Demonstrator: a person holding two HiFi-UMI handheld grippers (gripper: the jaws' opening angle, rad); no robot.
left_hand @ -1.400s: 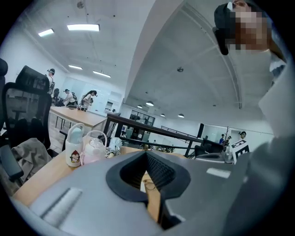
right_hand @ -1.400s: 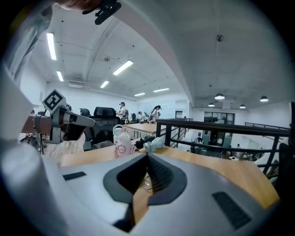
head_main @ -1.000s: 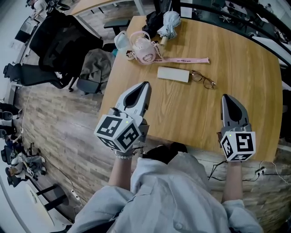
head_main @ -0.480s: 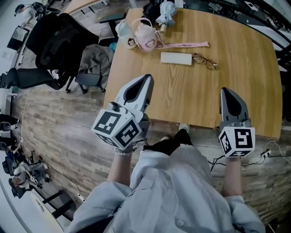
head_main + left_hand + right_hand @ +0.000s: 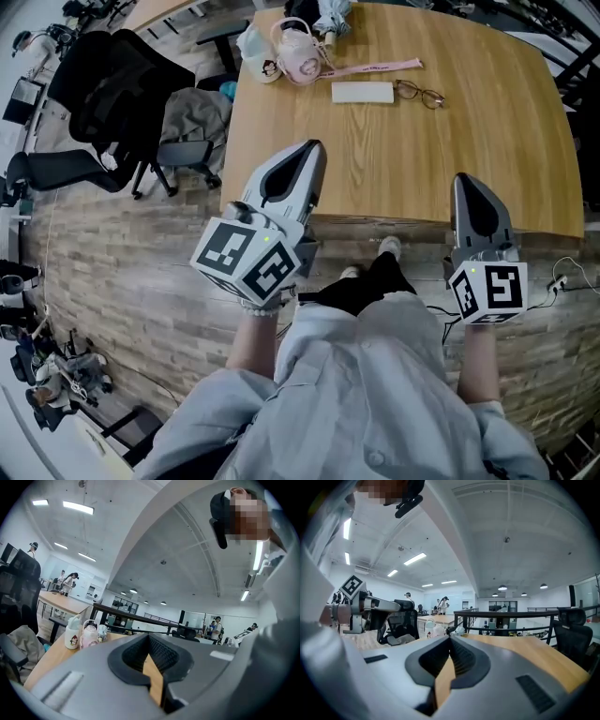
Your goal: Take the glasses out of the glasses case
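The white glasses case point(image 5: 362, 92) lies closed on the wooden table point(image 5: 487, 159), far from me. The thin-framed glasses point(image 5: 419, 94) rest on the tabletop just right of it, outside the case. My left gripper point(image 5: 316, 146) is shut and empty, its tip over the table's near edge. My right gripper point(image 5: 460, 178) is also shut and empty, at the same edge further right. In the left gripper view the jaws point(image 5: 149, 637) meet at the tip with nothing between them. The right gripper view shows the same for the right gripper point(image 5: 450, 637). Both grippers are well short of the case.
A pink bottle point(image 5: 300, 64), a white cup point(image 5: 255, 45), a pink strap point(image 5: 375, 67) and a folded umbrella point(image 5: 328, 14) sit at the table's far left. A black office chair point(image 5: 112, 84) and a grey bag point(image 5: 192, 117) stand left of the table.
The person has backed away from the table. Both grippers came back with them from over the tabletop to its near edge. The case and glasses stayed put.
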